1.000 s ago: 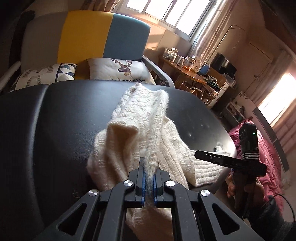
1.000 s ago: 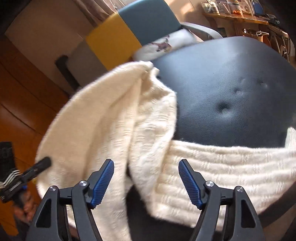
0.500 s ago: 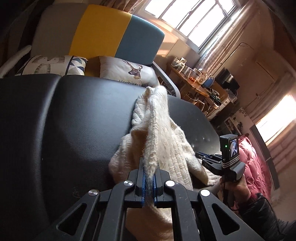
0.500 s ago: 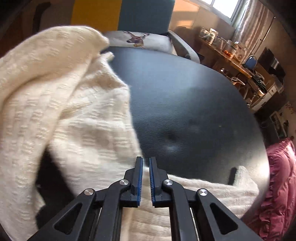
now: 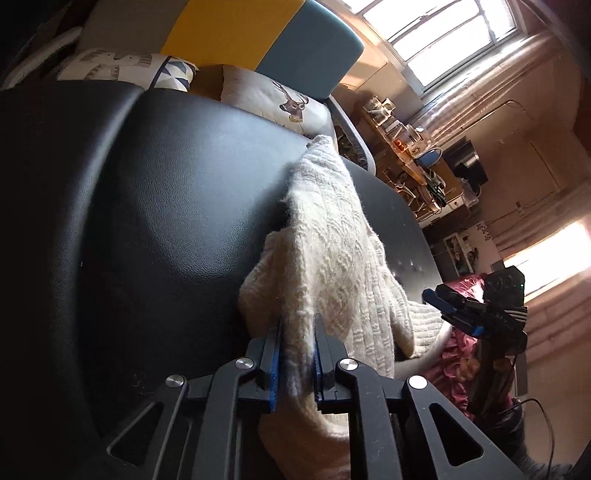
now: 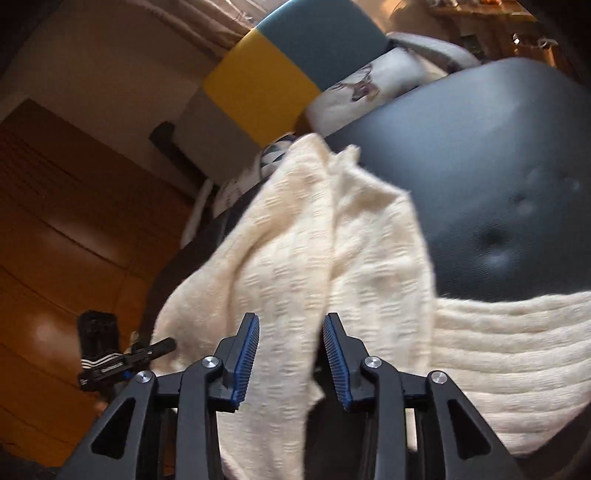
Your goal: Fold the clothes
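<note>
A cream knit sweater point(image 5: 332, 258) lies bunched on a black padded leather surface point(image 5: 147, 221). My left gripper point(image 5: 296, 356) is shut on a fold of it at the near edge, and the fabric rises in a ridge away from the fingers. In the right wrist view the sweater point(image 6: 295, 258) drapes from the surface point(image 6: 498, 166) down toward me. My right gripper point(image 6: 291, 350) is open, with a hanging fold of the knit between its blue pads. The ribbed hem point(image 6: 517, 350) stretches to the right. The left gripper point(image 6: 147, 349) shows at lower left, and the right gripper point(image 5: 439, 301) shows at the surface's right edge.
A sofa with a yellow and teal backrest point(image 5: 258, 33) and a deer-print cushion point(image 5: 280, 99) stands behind the surface. A cluttered wooden desk point(image 5: 406, 155) is at the far right under a window. Pink bedding point(image 5: 465, 354) lies lower right. Wooden flooring point(image 6: 55, 240) is on the left.
My right gripper was shut half a second ago and is now open, and it has swung left to the bunched fold. My left gripper keeps its hold and has tilted.
</note>
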Motion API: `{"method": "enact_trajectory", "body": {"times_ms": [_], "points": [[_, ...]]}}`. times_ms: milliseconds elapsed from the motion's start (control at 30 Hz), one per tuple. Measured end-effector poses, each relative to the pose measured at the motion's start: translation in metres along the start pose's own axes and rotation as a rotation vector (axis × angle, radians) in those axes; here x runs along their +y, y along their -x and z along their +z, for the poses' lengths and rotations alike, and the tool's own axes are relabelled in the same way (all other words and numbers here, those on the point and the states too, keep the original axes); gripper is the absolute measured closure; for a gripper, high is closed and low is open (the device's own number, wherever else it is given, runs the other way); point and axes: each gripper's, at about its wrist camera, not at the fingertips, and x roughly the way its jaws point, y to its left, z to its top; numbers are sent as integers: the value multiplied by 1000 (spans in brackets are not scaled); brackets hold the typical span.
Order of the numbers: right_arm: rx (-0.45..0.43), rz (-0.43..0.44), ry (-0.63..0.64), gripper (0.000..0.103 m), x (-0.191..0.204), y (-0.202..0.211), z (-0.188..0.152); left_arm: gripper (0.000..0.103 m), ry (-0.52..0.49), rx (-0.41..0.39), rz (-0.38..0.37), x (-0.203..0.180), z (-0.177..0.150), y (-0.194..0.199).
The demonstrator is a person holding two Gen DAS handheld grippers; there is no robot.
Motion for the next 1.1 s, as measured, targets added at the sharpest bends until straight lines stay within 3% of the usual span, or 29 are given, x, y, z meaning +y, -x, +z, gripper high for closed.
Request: {"method": "enact_trajectory", "body": {"times_ms": [33, 167, 333, 367, 433, 500, 600, 700, 800, 867, 933, 967, 1033, 1100], "points": [[21, -18, 2, 61, 4, -12, -1, 86, -12, 7, 12, -1, -2, 0], [115, -64, -50, 61, 8, -46, -24, 87, -70, 16, 75, -3, -14, 5], [102, -189, 59, 61, 26, -53, -54, 87, -111, 3, 140, 8, -22, 20], [86, -213, 94, 61, 33, -52, -60, 83, -87, 14, 128, 14, -22, 21], [79, -212, 123, 61, 43, -52, -66, 56, -8, 39, 65, 29, -23, 22], [65, -205, 135, 58, 50, -54, -71, 44, 70, 64, 2, 44, -24, 23], [25, -202, 179, 55, 65, -50, -78, 41, 131, 70, -37, 53, -37, 22], [-6, -277, 281, 55, 85, -53, -89, 40, 177, 69, -77, 54, -51, 18], [37, -365, 346, 54, 88, -64, -103, 38, 143, 82, -30, 39, -57, 6], [70, -375, 328, 54, 82, -71, -109, 40, 111, 99, 33, 30, -57, -5], [60, -326, 287, 54, 76, -67, -113, 77, 62, 94, 129, 22, -55, -9], [48, -288, 264, 55, 73, -62, -113, 78, 48, 76, 163, 20, -53, -6], [16, -172, 206, 67, 67, -47, -112, 85, 44, 13, 201, 19, -49, 7], [-6, -148, 198, 89, 63, -36, -108, 86, 54, -67, 220, 21, -42, 28]]}}
